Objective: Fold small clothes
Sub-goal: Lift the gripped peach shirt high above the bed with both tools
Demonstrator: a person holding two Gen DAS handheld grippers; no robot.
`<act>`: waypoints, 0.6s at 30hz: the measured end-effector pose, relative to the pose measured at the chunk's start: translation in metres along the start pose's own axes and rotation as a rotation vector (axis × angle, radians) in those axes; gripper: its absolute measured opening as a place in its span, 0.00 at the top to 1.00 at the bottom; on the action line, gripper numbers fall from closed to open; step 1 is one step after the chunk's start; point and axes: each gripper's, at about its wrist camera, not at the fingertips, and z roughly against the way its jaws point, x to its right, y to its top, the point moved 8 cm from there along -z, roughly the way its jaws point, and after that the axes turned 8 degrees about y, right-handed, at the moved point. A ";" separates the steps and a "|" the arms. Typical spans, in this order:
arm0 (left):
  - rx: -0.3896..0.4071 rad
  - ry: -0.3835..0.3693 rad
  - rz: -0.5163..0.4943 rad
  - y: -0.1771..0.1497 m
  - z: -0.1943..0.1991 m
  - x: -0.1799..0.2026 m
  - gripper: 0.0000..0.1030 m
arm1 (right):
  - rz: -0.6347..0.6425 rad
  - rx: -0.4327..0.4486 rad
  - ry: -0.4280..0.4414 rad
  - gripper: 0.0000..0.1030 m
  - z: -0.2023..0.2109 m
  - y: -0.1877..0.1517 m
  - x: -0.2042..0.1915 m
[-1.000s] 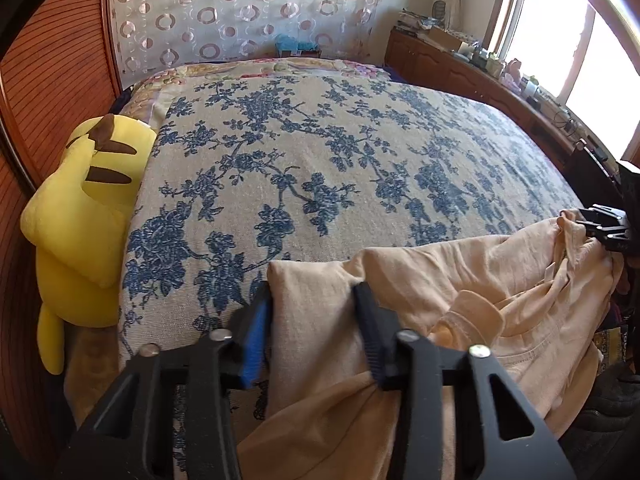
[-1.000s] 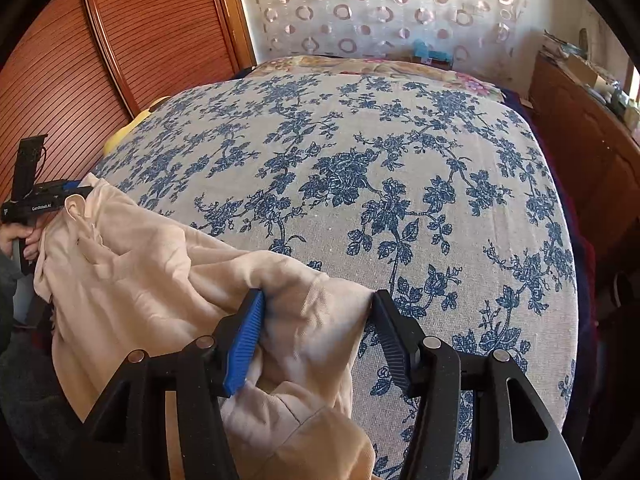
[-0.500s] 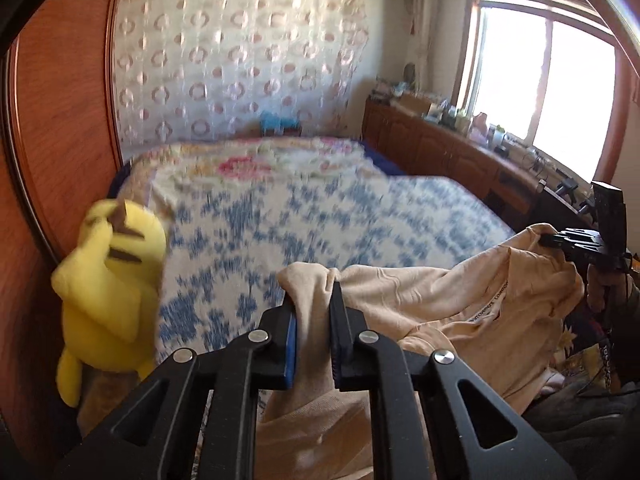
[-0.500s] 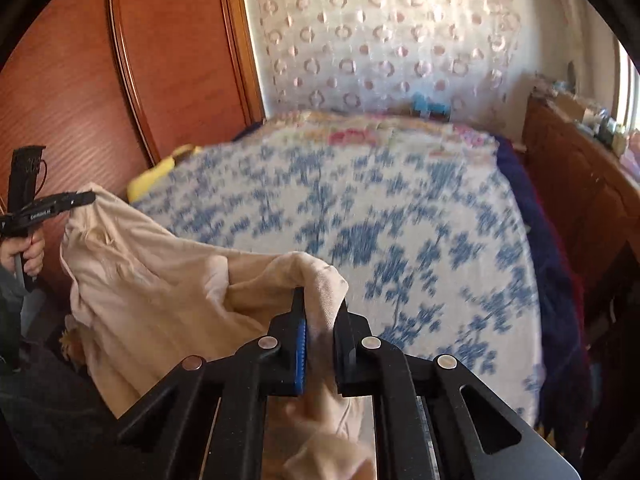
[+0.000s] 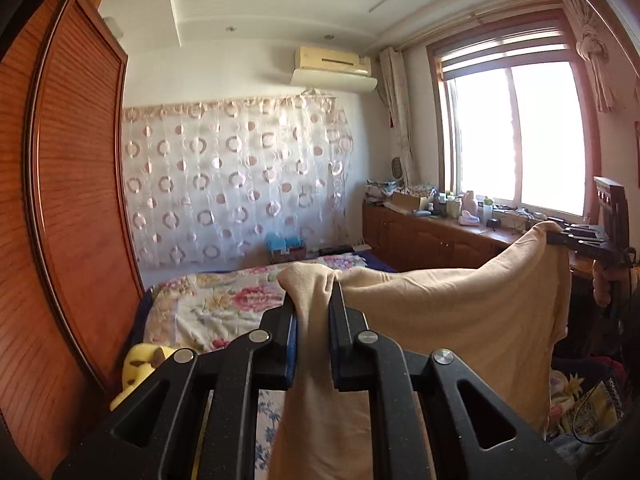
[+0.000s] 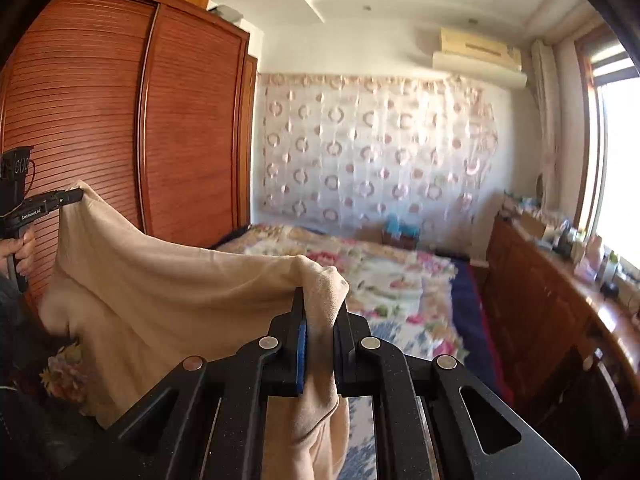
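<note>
Both grippers' fingers (image 5: 340, 312) pinch beige garment (image 5: 460, 312).

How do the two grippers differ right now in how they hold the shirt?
The left gripper pinches the shirt at a bunched corner toward the wardrobe side; the right gripper pinches the opposite corner toward the window side. Seen across the cloth, each looks a little higher than the other. Both are shut on fabric, with the shirt sagging between them.

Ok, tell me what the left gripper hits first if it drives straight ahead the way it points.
Nothing close: the left gripper, shut on the beige garment, points over the bed toward the circle-patterned curtain. That curtain likely comes first, though depth is unclear.
</note>
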 end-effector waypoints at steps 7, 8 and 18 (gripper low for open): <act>0.121 0.036 0.012 0.048 0.023 -0.016 0.87 | 0.095 0.129 -0.044 0.91 0.056 0.055 -0.013; 0.130 0.040 0.010 0.053 0.024 -0.018 0.87 | 0.108 0.138 -0.043 0.91 0.061 0.060 -0.015; 0.146 0.126 -0.009 0.089 -0.025 -0.041 0.87 | 0.191 0.124 -0.079 0.90 0.030 0.104 -0.001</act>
